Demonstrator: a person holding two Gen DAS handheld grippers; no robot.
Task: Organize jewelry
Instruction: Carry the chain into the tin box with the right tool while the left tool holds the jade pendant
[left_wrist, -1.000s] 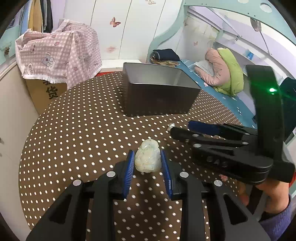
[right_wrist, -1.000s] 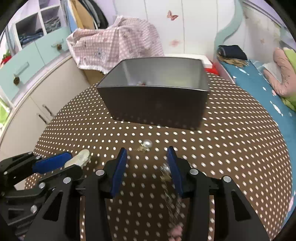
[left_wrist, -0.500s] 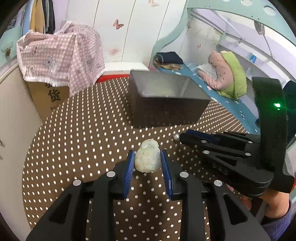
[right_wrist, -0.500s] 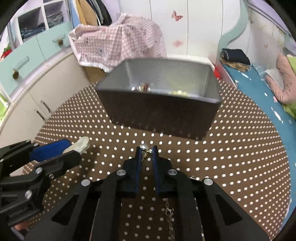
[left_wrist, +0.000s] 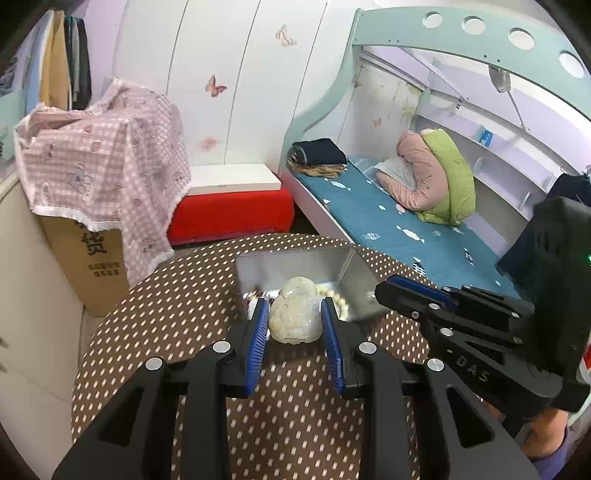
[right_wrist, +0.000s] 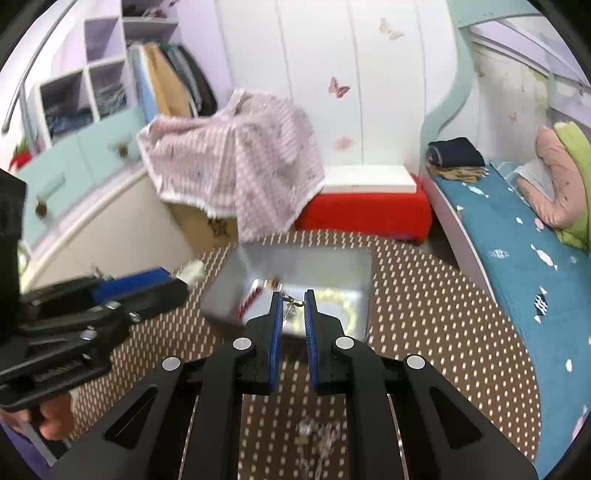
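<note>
Two black grippers with blue pads — left gripper (left_wrist: 295, 325), right gripper (right_wrist: 293, 314). One carved pale jade pendant (left_wrist: 294, 314). One small metal earring (right_wrist: 291, 304). One grey metal box (left_wrist: 258, 266) — one string of cream beads (left_wrist: 341, 301) inside. One brown polka-dot table (left_wrist: 166, 314).

a brown dotted table (left_wrist: 177, 295) fills the lower frame; a metal box (left_wrist: 354, 280) rests at its centre.

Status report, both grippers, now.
Left gripper shut on jade pendant. Right gripper shut on small earring. Both over metal box. Nothing blocking.
</note>
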